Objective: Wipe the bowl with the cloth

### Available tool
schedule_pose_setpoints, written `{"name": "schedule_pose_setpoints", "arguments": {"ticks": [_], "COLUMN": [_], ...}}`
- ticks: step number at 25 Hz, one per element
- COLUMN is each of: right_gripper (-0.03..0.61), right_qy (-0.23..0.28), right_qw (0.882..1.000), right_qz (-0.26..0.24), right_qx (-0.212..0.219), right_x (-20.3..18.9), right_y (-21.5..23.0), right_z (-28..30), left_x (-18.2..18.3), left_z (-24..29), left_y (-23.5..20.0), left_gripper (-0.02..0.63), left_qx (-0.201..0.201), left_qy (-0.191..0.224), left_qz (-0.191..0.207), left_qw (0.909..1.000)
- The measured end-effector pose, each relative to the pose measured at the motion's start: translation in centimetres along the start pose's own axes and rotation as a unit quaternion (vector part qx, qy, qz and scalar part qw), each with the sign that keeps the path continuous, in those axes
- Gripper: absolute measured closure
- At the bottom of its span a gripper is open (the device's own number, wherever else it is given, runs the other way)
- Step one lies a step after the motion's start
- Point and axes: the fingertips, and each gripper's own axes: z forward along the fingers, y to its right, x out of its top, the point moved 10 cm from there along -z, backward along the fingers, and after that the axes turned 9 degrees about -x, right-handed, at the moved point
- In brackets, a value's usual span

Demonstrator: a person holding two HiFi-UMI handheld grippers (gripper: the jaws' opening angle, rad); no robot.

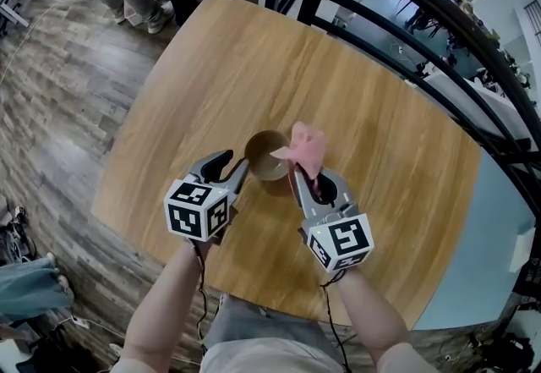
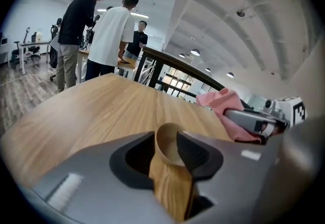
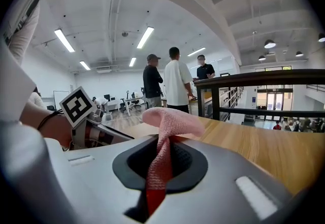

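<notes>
Brown bowl mid-surface, well clear of every edge, open wood all round | left tongs wide open, rim seemingly between tips | right tongs clamped on pink cloth, just beside bowl

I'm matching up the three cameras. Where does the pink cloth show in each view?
Head view: the pink cloth is at centre, at the tip of the right gripper, beside the bowl.
Left gripper view: the pink cloth is right of centre, above the table's far edge.
Right gripper view: the pink cloth is at centre, pinched between the jaws.
Shared landmark: the wooden table.
</notes>
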Motion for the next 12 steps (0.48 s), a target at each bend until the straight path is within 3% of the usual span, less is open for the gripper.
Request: {"name": "schedule_pose_setpoints", "arguments": {"ticks": [12], "right_gripper": [0.563], "right_qy": [-0.031], "right_qw": [0.999], "right_qz": [0.014], "right_qx": [0.01], "right_x": [-3.9], "right_y": [0.6], "right_z": [1.0], "left_x": [-2.5], "left_z": [4.6], "left_y": [-1.4], "left_gripper": [0.478], "left_qx": [-0.014], "left_qy": [-0.045], "left_qz": [-0.04], "left_qw": [0.9981]}}
